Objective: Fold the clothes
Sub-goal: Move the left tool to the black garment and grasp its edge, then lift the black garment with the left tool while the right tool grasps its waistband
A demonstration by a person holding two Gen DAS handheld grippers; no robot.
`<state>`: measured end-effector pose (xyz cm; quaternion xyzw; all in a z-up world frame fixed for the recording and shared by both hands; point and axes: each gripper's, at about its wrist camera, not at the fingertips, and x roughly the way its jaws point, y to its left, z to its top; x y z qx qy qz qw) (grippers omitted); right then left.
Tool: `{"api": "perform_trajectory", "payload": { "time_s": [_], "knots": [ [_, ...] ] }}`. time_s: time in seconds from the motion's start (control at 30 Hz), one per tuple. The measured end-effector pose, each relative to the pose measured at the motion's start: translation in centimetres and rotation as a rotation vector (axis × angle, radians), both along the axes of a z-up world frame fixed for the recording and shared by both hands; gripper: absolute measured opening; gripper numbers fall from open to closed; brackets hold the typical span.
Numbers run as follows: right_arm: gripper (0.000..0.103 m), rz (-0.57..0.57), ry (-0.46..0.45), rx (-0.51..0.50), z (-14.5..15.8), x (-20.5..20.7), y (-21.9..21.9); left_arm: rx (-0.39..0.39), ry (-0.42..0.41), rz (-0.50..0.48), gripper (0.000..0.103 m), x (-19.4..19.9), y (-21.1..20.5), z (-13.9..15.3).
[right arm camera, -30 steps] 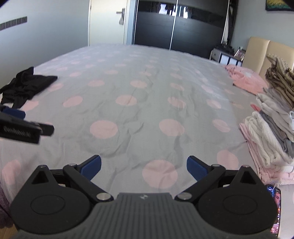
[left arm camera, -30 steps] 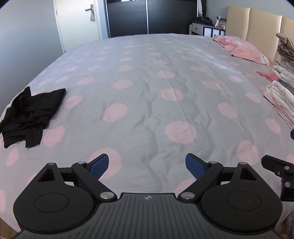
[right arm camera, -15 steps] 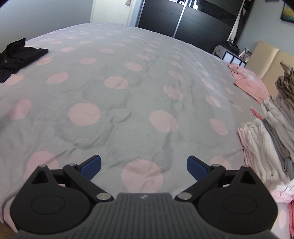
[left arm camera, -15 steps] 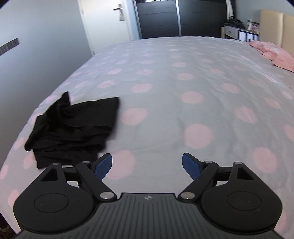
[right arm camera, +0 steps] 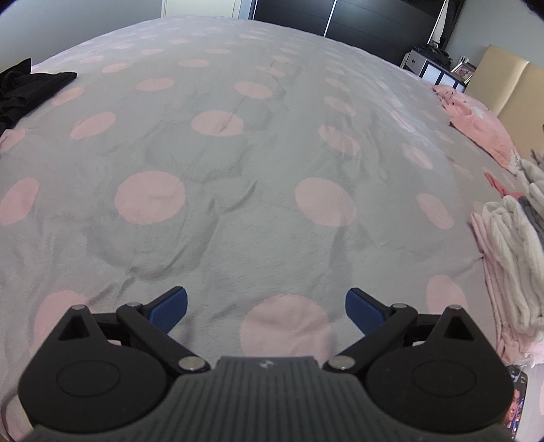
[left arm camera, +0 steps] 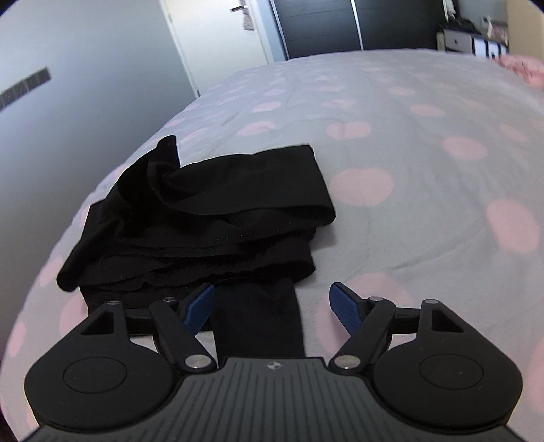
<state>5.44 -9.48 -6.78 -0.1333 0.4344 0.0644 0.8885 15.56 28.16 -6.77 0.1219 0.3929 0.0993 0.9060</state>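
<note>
A crumpled black garment (left arm camera: 204, 210) lies near the left edge of the bed, on the grey bedspread with pink dots (left arm camera: 425, 163). My left gripper (left arm camera: 272, 306) is open, low over the garment's near edge, and a black strip of it (left arm camera: 258, 319) lies between the blue pads (left arm camera: 200, 306). The garment also shows far left in the right wrist view (right arm camera: 23, 88). My right gripper (right arm camera: 265, 306) is open and empty above the bare bedspread (right arm camera: 238, 170).
A stack of folded white, grey and pink clothes (right arm camera: 510, 255) sits at the right edge of the bed. A pink garment (right arm camera: 476, 115) lies by the beige headboard (right arm camera: 506, 88). A phone (right arm camera: 515, 404) lies at the lower right. A white door (left arm camera: 217, 37) and dark wardrobe (left arm camera: 323, 23) stand beyond.
My left gripper has swung left and closed in on the black garment, which now reaches between its pads. My right gripper has dropped lower over the bedspread.
</note>
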Motion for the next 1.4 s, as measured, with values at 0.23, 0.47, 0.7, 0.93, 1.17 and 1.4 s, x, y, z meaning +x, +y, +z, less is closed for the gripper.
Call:
{"api": "perform_trajectory", "payload": {
  "time_s": [0.23, 0.47, 0.7, 0.93, 1.17, 1.4],
  "knots": [
    [0.1, 0.022, 0.024, 0.014, -0.8, 1.0, 1.2, 0.19, -0.038, -0.026, 0.071, 2.2, -1.2, -1.8],
    [0.1, 0.035, 0.03, 0.021, -1.1, 1.0, 1.8, 0.163, -0.005, -0.056, 0.02, 3.9, -1.9, -1.1],
    [0.1, 0.046, -0.003, 0.035, -0.2, -0.3, 1.6, 0.162, -0.055, -0.128, 0.004, 2.6, -3.9, 1.7],
    [0.1, 0.037, -0.062, 0.06, 1.5, -1.6, 0.7, 0.057, -0.112, -0.314, 0.004, -1.4, -11.0, 6.6],
    [0.1, 0.007, -0.109, 0.084, 3.3, -3.6, -1.1, -0.058, -0.11, -0.539, 0.004, -7.6, -19.3, 9.5],
    [0.1, -0.033, -0.136, 0.11, 5.1, -5.6, -3.7, -0.189, -0.094, -0.749, 0.004, -13.8, -26.3, 11.6]
  ]
}}
